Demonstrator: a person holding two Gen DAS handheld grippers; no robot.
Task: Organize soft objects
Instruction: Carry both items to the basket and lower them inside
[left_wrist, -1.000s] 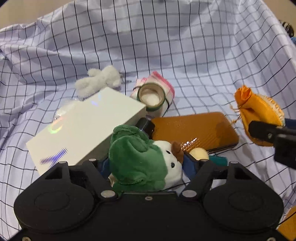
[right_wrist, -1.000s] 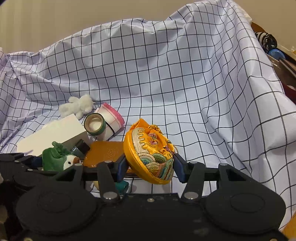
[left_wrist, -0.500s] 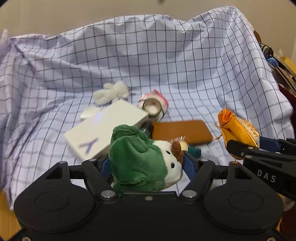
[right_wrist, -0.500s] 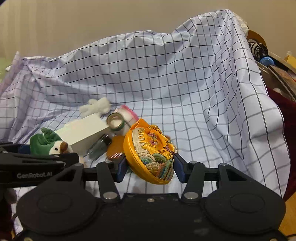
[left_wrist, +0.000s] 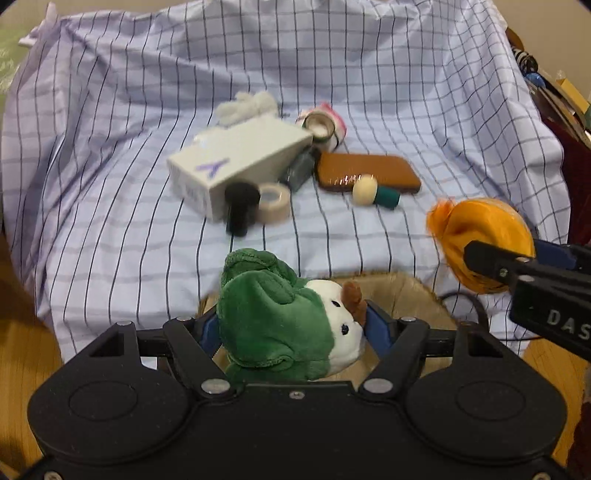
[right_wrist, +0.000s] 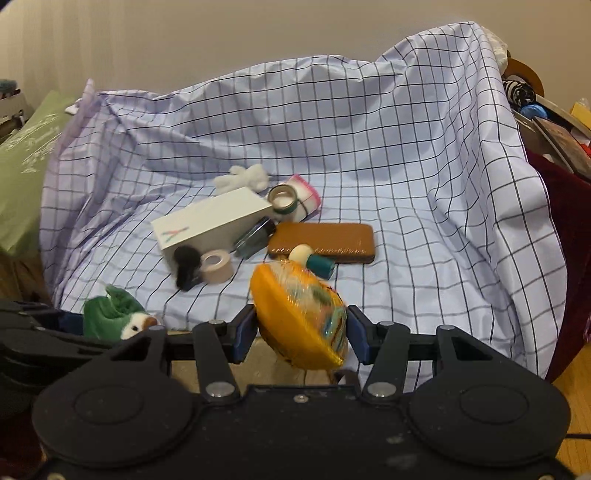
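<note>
Our left gripper (left_wrist: 291, 325) is clamped on a green-and-white plush toy (left_wrist: 284, 317), its blue pads pressed against both sides, and holds it above the rim of a woven basket (left_wrist: 413, 291) at the near edge of the checked cloth (left_wrist: 110, 184). Our right gripper (right_wrist: 301, 332) is closed on an orange embroidered pouch (right_wrist: 299, 317), which is blurred, and holds it clear of the cloth.

Behind them, on the draped cloth, lies the rest of the clutter: a white fluffy toy (left_wrist: 247, 107) at the back, touching a white box (left_wrist: 236, 166); a pink-edged folded cloth (right_wrist: 306, 194) with a roll of green tape (left_wrist: 319, 125) leaning on it; a brown case (left_wrist: 369, 175); a cream-and-teal bottle (left_wrist: 375, 192) lying against the case's front edge; a beige tape roll (left_wrist: 273, 201) and a black brush (left_wrist: 240, 206) beside the box's near end; and a dark bottle (right_wrist: 255, 234) between box and case.
</note>
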